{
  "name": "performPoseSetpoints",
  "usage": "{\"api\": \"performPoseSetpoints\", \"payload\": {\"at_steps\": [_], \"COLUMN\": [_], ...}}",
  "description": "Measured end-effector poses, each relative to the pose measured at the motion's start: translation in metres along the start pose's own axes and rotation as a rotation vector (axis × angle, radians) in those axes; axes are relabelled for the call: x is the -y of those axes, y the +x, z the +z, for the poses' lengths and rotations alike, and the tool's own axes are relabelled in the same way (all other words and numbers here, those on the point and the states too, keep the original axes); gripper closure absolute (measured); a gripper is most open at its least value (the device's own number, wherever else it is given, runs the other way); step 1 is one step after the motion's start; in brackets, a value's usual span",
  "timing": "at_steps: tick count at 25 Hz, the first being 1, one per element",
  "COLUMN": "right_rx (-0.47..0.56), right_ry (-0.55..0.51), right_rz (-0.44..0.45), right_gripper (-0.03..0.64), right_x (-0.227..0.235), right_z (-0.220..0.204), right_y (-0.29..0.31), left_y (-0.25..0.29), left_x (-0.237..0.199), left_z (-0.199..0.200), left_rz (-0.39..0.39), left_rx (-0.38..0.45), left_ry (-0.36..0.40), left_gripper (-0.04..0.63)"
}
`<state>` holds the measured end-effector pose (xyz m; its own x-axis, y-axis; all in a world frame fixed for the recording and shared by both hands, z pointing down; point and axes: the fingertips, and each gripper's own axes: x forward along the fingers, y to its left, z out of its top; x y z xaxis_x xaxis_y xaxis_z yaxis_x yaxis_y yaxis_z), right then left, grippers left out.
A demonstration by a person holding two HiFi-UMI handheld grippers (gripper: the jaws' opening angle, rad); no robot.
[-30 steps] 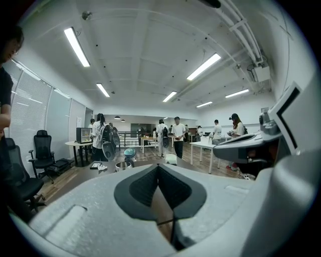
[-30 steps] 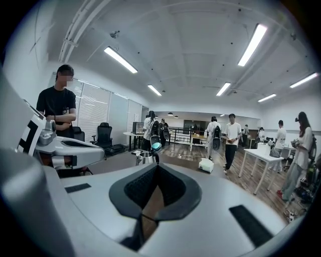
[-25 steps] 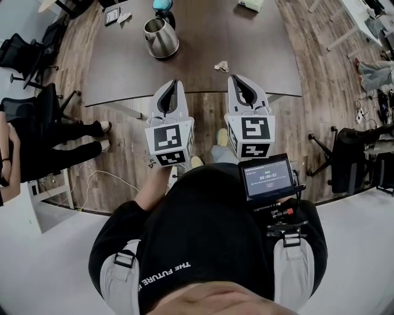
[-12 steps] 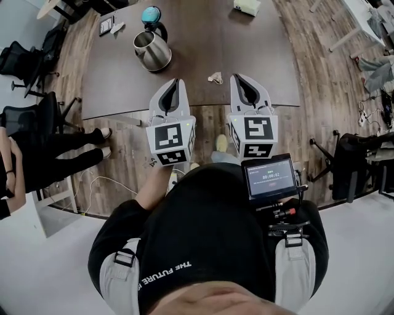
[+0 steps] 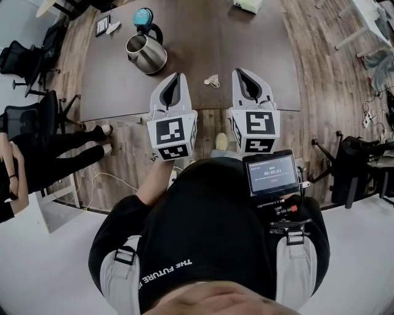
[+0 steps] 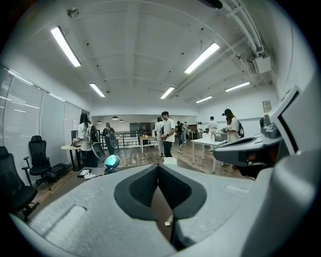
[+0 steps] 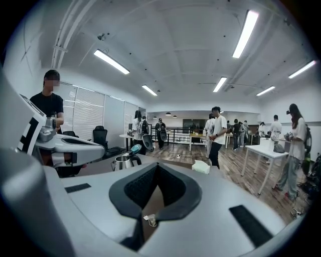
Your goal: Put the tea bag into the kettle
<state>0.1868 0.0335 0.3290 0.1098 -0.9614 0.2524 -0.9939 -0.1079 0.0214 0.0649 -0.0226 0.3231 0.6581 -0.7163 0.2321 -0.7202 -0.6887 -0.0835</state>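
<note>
A steel kettle (image 5: 146,53) stands on the dark table (image 5: 246,55) at the far left, its teal lid (image 5: 143,16) tipped up behind it. The small pale tea bag (image 5: 212,80) lies on the table between my two grippers' tips. My left gripper (image 5: 178,75) is shut and empty, just left of the tea bag. My right gripper (image 5: 237,71) is shut and empty, just right of it. The right gripper view shows the kettle (image 7: 123,161) to the left of the gripper (image 7: 157,166) and the tea bag (image 7: 149,219) low between the jaws. The left gripper (image 6: 158,168) view shows the tea bag (image 6: 168,221) too.
A white box (image 5: 247,5) sits at the table's far edge. Small items (image 5: 106,26) lie at the far left corner. Black office chairs (image 5: 24,55) stand left of the table, with a seated person's legs (image 5: 55,144) nearby. Several people stand deep in the room (image 7: 216,131).
I have come closer to the table: kettle and tea bag slid down and left in the head view, and both gripper tips now reach over the table's near edge. Both stay shut.
</note>
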Motion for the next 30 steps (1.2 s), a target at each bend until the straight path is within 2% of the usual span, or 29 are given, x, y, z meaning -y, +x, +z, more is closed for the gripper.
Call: {"api": "performPoseSetpoints", "payload": {"at_steps": [13,30], "right_rx": [0.004,0.034], "right_ry": [0.020,0.006], "right_rz": [0.045,0.106], "right_gripper": [0.611,0.611], "right_x": [0.046,0.036], "right_z": [0.000,0.012], "right_y": [0.040,0.042], "left_y": [0.057,0.045], "left_x": [0.015,0.007], "left_z": [0.004,0.013], "left_rz": [0.039,0.094], "left_rx": [-0.031,-0.011], "left_ry": [0.013,0.030], "left_gripper": [0.592,0.592]}}
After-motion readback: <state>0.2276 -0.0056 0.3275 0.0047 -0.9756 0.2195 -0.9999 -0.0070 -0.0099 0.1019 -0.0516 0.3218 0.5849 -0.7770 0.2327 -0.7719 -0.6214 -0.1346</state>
